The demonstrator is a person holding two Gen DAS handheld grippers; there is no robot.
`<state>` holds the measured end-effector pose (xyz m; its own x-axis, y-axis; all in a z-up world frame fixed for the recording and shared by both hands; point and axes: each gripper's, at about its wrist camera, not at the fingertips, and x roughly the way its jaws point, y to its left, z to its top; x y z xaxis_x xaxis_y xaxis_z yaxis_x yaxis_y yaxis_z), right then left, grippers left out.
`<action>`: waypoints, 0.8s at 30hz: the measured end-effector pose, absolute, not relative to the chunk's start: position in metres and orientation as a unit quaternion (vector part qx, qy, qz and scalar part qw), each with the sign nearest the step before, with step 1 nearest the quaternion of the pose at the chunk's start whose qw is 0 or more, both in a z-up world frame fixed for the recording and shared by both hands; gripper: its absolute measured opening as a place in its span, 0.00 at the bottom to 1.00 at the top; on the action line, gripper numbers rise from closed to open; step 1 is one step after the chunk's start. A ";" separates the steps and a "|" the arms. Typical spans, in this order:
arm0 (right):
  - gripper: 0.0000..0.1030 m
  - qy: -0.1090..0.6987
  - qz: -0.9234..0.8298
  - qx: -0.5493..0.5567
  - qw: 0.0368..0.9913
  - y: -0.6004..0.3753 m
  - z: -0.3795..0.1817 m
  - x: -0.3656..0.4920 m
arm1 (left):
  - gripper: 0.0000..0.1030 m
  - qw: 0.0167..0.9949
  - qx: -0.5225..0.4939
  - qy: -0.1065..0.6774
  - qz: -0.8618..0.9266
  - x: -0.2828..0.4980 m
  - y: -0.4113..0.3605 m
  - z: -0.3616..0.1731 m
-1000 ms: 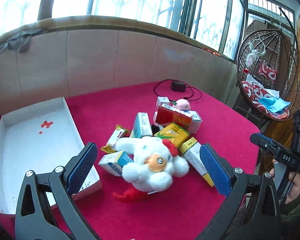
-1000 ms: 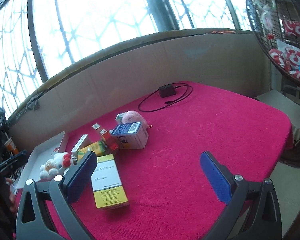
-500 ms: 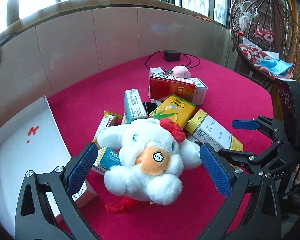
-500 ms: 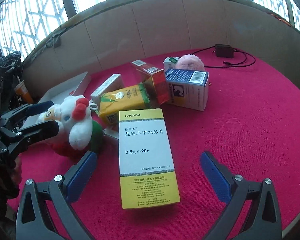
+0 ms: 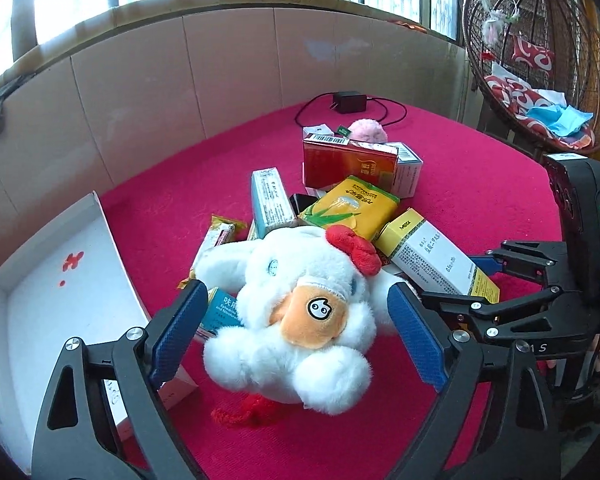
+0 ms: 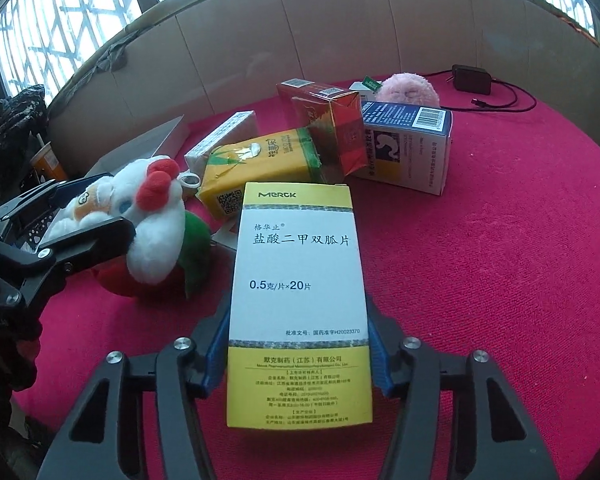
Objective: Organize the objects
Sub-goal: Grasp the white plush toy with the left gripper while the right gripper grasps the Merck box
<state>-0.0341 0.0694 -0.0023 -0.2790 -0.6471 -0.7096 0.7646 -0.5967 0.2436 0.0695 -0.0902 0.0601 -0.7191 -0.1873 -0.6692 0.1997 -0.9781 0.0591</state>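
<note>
- Left gripper (image 5: 294, 330): jaws wide and closing, one blue pad on each side of the white plush chicken (image 5: 300, 320); the pads stand just beside its fur, and contact cannot be told.
- Right gripper (image 6: 298, 354): jaws narrow and closing on the yellow-and-white Merck box (image 6: 300, 296), pads at both long edges of the box, which lies flat on the desk (image 6: 500, 280).
- White tray (image 5: 52, 312): open, at the left edge of the red desk, just beside the chicken.
- Remaining pile behind: yellow carton (image 6: 260, 164), red box (image 6: 332, 128), blue-and-white box (image 6: 408, 148), pink pompom (image 6: 408, 90).
</note>
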 end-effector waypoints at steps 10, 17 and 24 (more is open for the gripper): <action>0.56 0.073 -0.798 0.404 0.440 0.068 -0.001 -0.032 | 0.90 0.121 0.379 -0.003 -0.918 0.065 -0.094 0.053; 0.54 0.088 -0.802 0.395 0.439 0.066 0.004 -0.026 | 0.53 0.124 0.364 -0.006 -0.923 0.068 -0.087 0.057; 0.54 0.070 -0.810 0.381 0.439 0.076 0.015 -0.021 | 0.51 0.129 0.341 0.014 -0.931 0.080 -0.087 0.063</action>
<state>-0.0213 0.0765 0.0147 -0.3233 -0.6583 -0.6798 0.7652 -0.6045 0.2216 0.0805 -0.0865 0.0629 -0.7342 -0.2309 -0.6385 0.2504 -0.9662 0.0615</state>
